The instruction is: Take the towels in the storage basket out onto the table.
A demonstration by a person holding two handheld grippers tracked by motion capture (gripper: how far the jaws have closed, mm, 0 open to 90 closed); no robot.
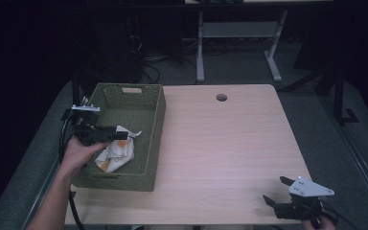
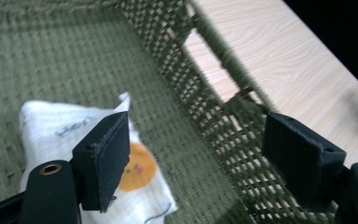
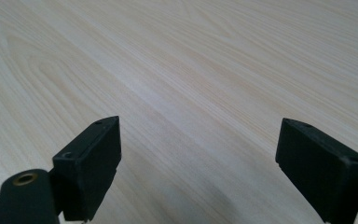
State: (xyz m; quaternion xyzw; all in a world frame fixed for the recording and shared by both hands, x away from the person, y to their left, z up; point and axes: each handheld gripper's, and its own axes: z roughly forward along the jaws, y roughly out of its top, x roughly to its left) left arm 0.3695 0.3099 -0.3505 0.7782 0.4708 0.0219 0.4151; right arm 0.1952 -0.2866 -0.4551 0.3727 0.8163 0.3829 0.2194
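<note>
A pale wooden table (image 1: 230,143) takes up most of the high view, with a small round hole (image 1: 221,97) near its far edge. On its left part stands a green woven basket (image 1: 153,143), its long side running away from the person, with a slot handle (image 1: 132,90) in the far wall. Inside the basket, toward the near end, lies a white cloth (image 1: 117,155) with orange patches; in the left gripper view it (image 2: 51,126) rests on the woven floor and shows a round orange face print and some dark lettering.

The left hand (image 1: 79,154) reaches in over the basket's left wall and holds the left gripper (image 1: 120,135) above the cloth. Its jaws stand wide apart and hold nothing; in its own view the gripper (image 2: 196,158) frames the basket's wall, with one jaw over the cloth's edge.

The right gripper (image 1: 276,190) sits at the table's near right corner, well apart from the basket. Its jaws are also spread wide and empty, and in its own view the gripper (image 3: 198,168) looks along bare wood.
</note>
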